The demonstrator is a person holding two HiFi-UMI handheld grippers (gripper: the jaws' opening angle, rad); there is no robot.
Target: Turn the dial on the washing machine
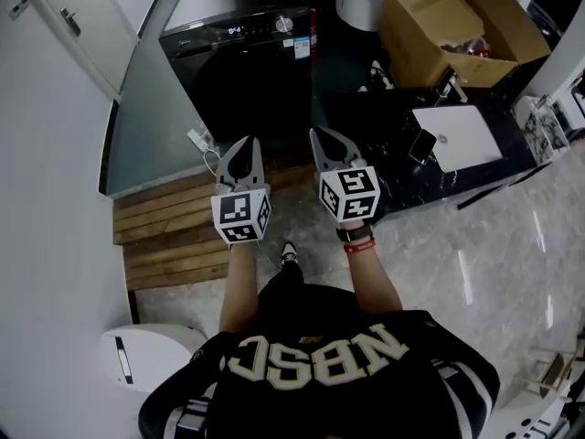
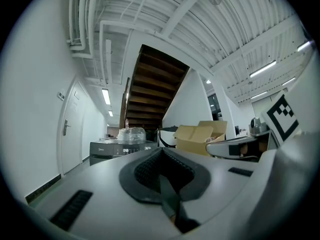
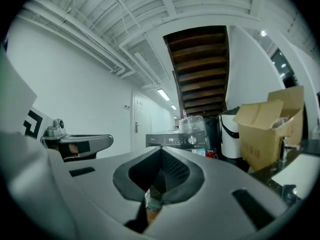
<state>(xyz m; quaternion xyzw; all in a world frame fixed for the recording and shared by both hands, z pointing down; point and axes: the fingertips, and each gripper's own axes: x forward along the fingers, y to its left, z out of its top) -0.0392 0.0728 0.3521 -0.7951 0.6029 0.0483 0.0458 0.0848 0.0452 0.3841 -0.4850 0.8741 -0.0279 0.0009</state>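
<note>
The black washing machine (image 1: 242,62) is seen at the upper middle of the head view. A cardboard box (image 1: 457,26) is set at the upper right. The left tongs (image 1: 245,144) and right tongs (image 1: 318,135) are held side by side at centre frame, each closed tight with nothing between. The dial (image 1: 284,24) is found on the machine's control panel, well apart from both tongs.

The washing machine (image 1: 239,71) is a black, boxy unit standing upright on the floor beside a white wall. Its display is lit (pale digits). The round silver dial (image 1: 284,24) sits on the top control panel, just right of that display.
</note>
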